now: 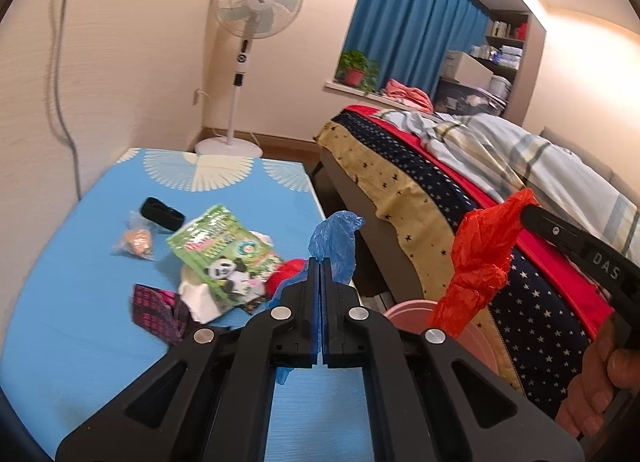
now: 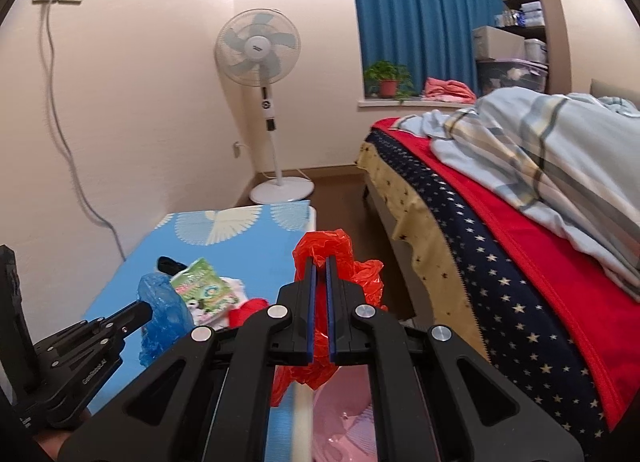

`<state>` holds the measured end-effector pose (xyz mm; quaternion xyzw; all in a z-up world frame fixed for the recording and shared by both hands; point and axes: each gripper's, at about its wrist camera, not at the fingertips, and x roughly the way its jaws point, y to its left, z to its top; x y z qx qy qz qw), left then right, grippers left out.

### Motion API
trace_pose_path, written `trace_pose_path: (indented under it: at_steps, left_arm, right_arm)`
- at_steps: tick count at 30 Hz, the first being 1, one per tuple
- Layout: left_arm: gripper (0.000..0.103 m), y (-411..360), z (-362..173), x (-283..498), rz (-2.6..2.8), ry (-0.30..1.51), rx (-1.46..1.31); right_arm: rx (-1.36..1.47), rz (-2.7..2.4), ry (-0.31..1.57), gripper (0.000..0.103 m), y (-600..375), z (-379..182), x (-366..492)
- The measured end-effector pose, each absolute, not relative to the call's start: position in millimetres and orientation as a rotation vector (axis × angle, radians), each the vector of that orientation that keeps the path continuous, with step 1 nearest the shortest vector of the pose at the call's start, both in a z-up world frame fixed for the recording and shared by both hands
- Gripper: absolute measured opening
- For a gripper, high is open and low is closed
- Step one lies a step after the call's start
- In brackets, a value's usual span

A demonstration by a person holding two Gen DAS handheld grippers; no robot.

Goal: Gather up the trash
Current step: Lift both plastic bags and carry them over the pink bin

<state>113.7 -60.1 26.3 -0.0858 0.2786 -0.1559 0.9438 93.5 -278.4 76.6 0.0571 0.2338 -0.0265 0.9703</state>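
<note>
Left tongs [image 1: 321,262] pinch a blue bag [image 1: 335,240], right tongs [image 2: 319,262] a red bag [image 2: 340,262] (pink bin [image 2: 340,422] at lower centre); wrappers [image 1: 224,254] litter the surface [image 1: 80,302] at left, bed [image 1: 460,222] at right.

cream walls [image 2: 160,82], blue curtain [image 2: 420,22] (drawn), fan [image 2: 258,48], bed [image 2: 540,242].

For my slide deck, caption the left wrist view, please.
Left gripper clamps a blue bag, right gripper a red bag, above a pink bin.
</note>
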Motion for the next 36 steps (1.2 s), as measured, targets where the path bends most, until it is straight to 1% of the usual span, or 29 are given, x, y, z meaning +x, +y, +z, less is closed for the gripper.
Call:
trace_pose_path:
  at_steps: [11, 21, 30, 31, 32, 33, 35, 36]
  left_arm:
    - [0.000, -111, 10, 121, -0.460, 0.603, -0.168]
    - [0.000, -163, -20, 133, -0.563, 0.675, -0.154]
    - [0.000, -185, -36, 139, -0.597, 0.715, -0.148]
    - [0.000, -187, -36, 139, -0.603, 0.718, -0.148]
    - [0.000, -188, -37, 140, -0.607, 0.721, -0.148]
    - [0.002, -189, -37, 140, -0.609, 0.724, -0.149]
    - [0.011, -189, -38, 142, -0.605, 0.732, -0.147]
    - [0.020, -189, -38, 142, -0.601, 0.730, -0.146]
  right_arm:
    - [0.132, -0.185, 0.493, 0.005, -325, 68, 94]
    - [0.130, -0.272, 0.538, 0.005, -354, 56, 96]
    - [0.145, -0.297, 0.574, 0.005, -363, 45, 101]
    - [0.146, -0.300, 0.578, 0.005, -364, 45, 102]
    - [0.147, -0.305, 0.583, 0.008, -365, 44, 102]
    - [0.149, -0.315, 0.587, 0.009, -366, 43, 102]
    - [0.161, -0.331, 0.599, 0.013, -369, 41, 102]
    - [0.167, -0.336, 0.600, 0.019, -371, 40, 102]
